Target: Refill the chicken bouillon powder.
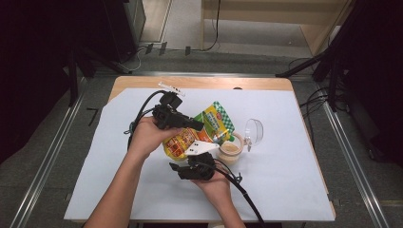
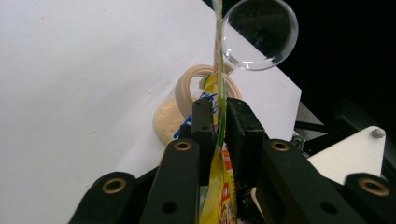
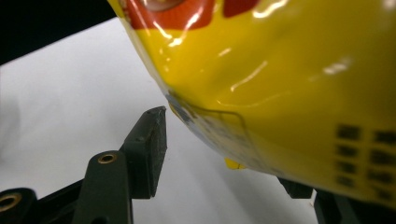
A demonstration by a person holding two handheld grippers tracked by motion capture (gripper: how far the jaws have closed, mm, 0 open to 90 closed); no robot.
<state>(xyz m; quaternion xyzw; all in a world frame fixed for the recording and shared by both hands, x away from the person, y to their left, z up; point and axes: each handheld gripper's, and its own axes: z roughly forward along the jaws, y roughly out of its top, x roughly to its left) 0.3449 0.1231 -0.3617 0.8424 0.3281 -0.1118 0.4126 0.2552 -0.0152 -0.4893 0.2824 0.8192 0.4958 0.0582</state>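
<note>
A yellow and orange pouch [image 1: 211,122] with a green checked top is held tilted above the white sheet. My left gripper [image 1: 198,125] comes in from the left and is shut on the pouch [image 2: 219,154], which stands edge-on between its pads [image 2: 203,126]. Just past the jaws is a small cup [image 2: 170,116] of beige grains [image 1: 230,152], with the pouch's top edge over its rim. My right gripper [image 1: 183,164] sits under the pouch's lower end. Its jaws stand apart [image 3: 224,149], the bulging yellow bottom [image 3: 289,84] hides one jaw, and a slit of white shows beside the other pad [image 3: 156,140].
A clear round lid [image 1: 255,130] stands just right of the cup, and it is also in the left gripper view [image 2: 261,35]. The white sheet [image 1: 285,190] covers a wooden table [image 1: 199,81]. Cables trail from both grippers toward the near edge. Dark stands flank the table.
</note>
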